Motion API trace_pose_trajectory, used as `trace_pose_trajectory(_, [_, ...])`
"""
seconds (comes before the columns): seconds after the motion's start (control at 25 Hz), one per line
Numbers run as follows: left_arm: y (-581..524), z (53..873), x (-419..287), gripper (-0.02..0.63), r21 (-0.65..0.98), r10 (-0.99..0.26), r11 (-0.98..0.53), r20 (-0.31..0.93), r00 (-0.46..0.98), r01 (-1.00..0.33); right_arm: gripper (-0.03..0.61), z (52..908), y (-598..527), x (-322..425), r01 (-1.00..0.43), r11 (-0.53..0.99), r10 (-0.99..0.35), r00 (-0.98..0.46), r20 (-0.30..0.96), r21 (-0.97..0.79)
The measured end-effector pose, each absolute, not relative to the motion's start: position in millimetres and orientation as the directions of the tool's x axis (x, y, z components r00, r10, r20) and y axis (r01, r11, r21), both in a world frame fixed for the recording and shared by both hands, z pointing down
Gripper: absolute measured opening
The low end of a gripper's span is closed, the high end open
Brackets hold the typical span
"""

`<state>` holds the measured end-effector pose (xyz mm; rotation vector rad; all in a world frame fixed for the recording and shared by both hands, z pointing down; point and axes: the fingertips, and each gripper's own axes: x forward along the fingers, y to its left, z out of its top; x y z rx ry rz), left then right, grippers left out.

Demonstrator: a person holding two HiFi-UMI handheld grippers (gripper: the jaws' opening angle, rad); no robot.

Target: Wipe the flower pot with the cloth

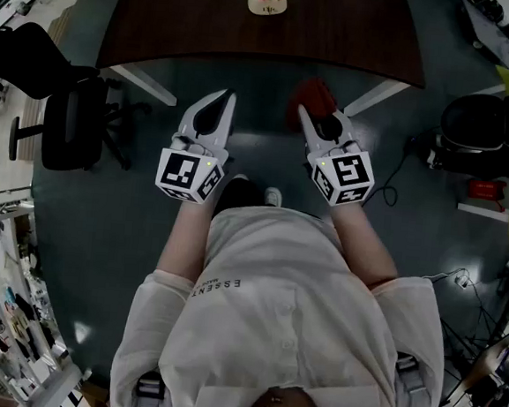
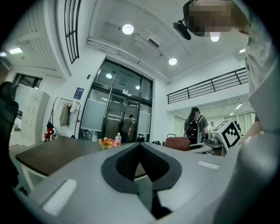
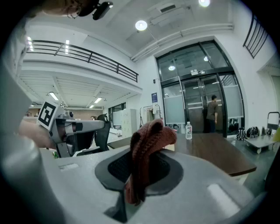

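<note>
Grey-blue floor [image 1: 100, 247] spreads across most of the head view, dull and bare under the person. The room is a tall hall with a white ceiling [image 2: 131, 48] set with round lights. Dark-framed glass doors [image 3: 205, 105] stand at the far side, and a railed balcony [image 3: 78, 54] runs along one wall. A dark brown wooden bench [image 1: 357, 39] on white legs fills the upper middle of the head view. A black office chair [image 1: 71, 120] stands at the left of that view, apart from the bench. The person [image 1: 278, 333], in a white shirt, takes up the lower middle, both forearms reaching up the frame.

The left claw [image 1: 219, 106] sits left of centre, its jaws pressed together with nothing between them. The right claw [image 1: 317, 122], just right of centre, is clamped on the rust-red knitted cloth [image 3: 148, 144], which bunches up above the pads and hangs below them. Both claws are short of the bench edge.

The flower pot [image 1: 267, 4], small and white, stands on the bench at the top centre of the head view, well apart from both claws. The frame's top edge cuts off its flowers. In the left gripper view only the flowers [image 2: 107, 142] show over the claw's body, and the pot itself is hidden. A water bottle [image 3: 188, 130] stands on the bench. The clutter along the edges of the head view is too dark and small to make out.
</note>
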<state>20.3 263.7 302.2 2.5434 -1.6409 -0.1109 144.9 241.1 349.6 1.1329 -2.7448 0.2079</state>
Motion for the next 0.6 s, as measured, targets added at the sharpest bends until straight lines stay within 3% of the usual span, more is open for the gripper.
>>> trace_pose_trajectory(0.6, [249.9,304.6,25.3,0.012,0.320,-0.894,-0.440,-0.066,0.443,-0.839,0.051,359.4,225.5,154.6,-0.713,0.692,-0.681,-0.696,0.226,-0.113])
